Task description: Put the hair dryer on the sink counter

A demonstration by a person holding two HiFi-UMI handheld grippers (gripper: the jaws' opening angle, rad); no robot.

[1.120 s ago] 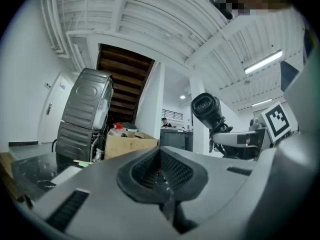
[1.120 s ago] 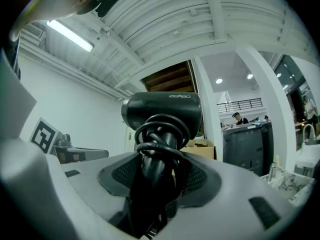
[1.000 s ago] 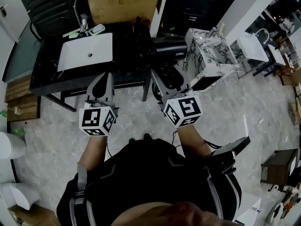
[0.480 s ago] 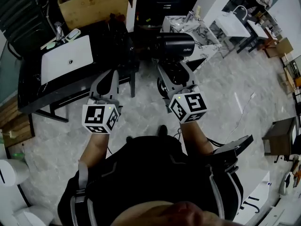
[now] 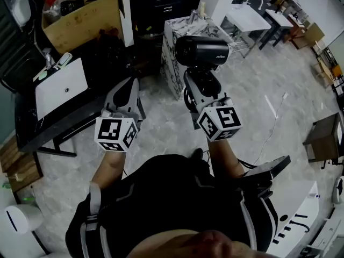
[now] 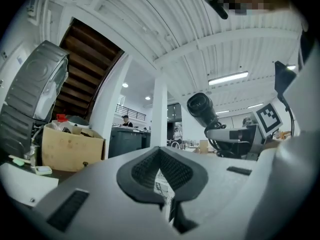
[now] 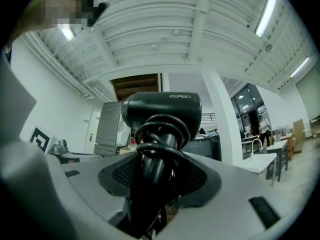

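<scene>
Pinching the one hair dryer (image 5: 201, 51), the right gripper (image 5: 199, 85) is well right of the single sink (image 5: 61, 86). The left gripper (image 5: 129, 90), nearer it, is pressed together.

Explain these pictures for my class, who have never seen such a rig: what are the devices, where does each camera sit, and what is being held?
There is no robot here. A person, seen from above by a camera on their head, holds a two-jaw gripper in each hand. The cubes with square markers are parts of the grippers. The other two pictures come from cameras riding on each gripper, looking along its jaws. The right gripper is closed on the handle of a black hair dryer, whose cord is wound round the handle. The left gripper has its jaws together with nothing between them. At the head view's left stands the sink counter, dark with a white basin. The dryer is up in the air, not yet on it. A cardboard box stands beyond.
</scene>
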